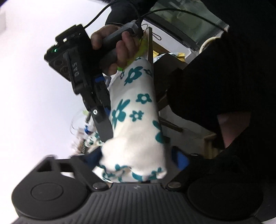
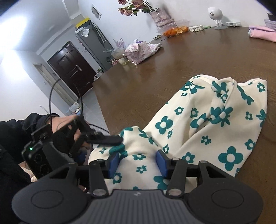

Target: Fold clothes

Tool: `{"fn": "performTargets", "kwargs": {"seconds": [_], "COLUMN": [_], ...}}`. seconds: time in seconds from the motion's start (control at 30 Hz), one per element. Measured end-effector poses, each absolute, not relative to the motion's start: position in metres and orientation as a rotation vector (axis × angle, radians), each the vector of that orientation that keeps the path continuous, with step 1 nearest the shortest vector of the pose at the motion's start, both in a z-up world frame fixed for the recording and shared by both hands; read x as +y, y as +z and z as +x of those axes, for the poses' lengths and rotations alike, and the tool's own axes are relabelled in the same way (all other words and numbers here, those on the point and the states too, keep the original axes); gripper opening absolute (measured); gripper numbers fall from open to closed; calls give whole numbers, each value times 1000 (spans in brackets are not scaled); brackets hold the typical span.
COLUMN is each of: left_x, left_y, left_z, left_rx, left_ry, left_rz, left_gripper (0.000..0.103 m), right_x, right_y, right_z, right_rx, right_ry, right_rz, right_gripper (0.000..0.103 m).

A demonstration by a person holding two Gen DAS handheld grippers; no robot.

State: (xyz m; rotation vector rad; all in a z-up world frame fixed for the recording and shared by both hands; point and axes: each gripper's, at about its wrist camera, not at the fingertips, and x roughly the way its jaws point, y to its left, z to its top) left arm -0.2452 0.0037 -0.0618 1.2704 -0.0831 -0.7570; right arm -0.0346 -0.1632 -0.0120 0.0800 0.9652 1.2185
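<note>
A cream garment with teal flowers [image 2: 215, 120] lies spread on the brown wooden table [image 2: 172, 60], with its near end lifted and bunched. My right gripper [image 2: 138, 162] is shut on that bunch, and both blue pads [image 2: 162, 162] press into the fabric. My left gripper [image 2: 105, 146] comes in from the left, one black finger lying over the cloth's corner. In the left wrist view the garment [image 1: 136, 103] runs as a column from the right gripper [image 1: 105, 131] down to the left gripper [image 1: 138, 160]. The bunch sits between the left jaws, and a thin dark gap shows at the right pad [image 1: 181, 160].
At the table's far side lie a crumpled pink-patterned garment [image 2: 141, 51], a folded pink pile [image 2: 262, 33], a vase of flowers [image 2: 160, 17], a tub of orange pieces [image 2: 176, 31] and a small white camera [image 2: 217, 15]. A person's dark sleeve [image 1: 224, 86] fills the right of the left wrist view.
</note>
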Motion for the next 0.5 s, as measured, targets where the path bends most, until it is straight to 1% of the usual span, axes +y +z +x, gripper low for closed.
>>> {"fn": "performTargets", "kwargs": {"seconds": [0.13, 0.17, 0.2, 0.23, 0.3, 0.37, 0.5], "left_x": [8, 8, 8, 9, 10, 12, 15], "left_y": [-47, -43, -39, -34, -23, -15, 5], "left_z": [-242, -241, -240, -239, -234, -228, -216], "left_rx": [-33, -14, 11, 40, 94, 136, 230], "left_ry": [-802, -810, -817, -824, -839, -864, -925], "left_rz": [1154, 1134, 1109, 1076, 1018, 973, 875], "left_gripper": [48, 47, 44, 41, 39, 38, 38], "right_x": [-167, -170, -173, -178, -187, -195, -199], "right_y": [-3, 1, 6, 14, 27, 30, 3], "right_z": [-53, -59, -66, -78, -109, -149, -206], "right_rx": [930, 902, 870, 810, 685, 537, 317], "right_ry": [1169, 1164, 1159, 1155, 1158, 1170, 1144], "right_rz": [38, 14, -11, -49, -164, -343, -766], "right_gripper": [49, 53, 63, 68, 83, 90, 89]}}
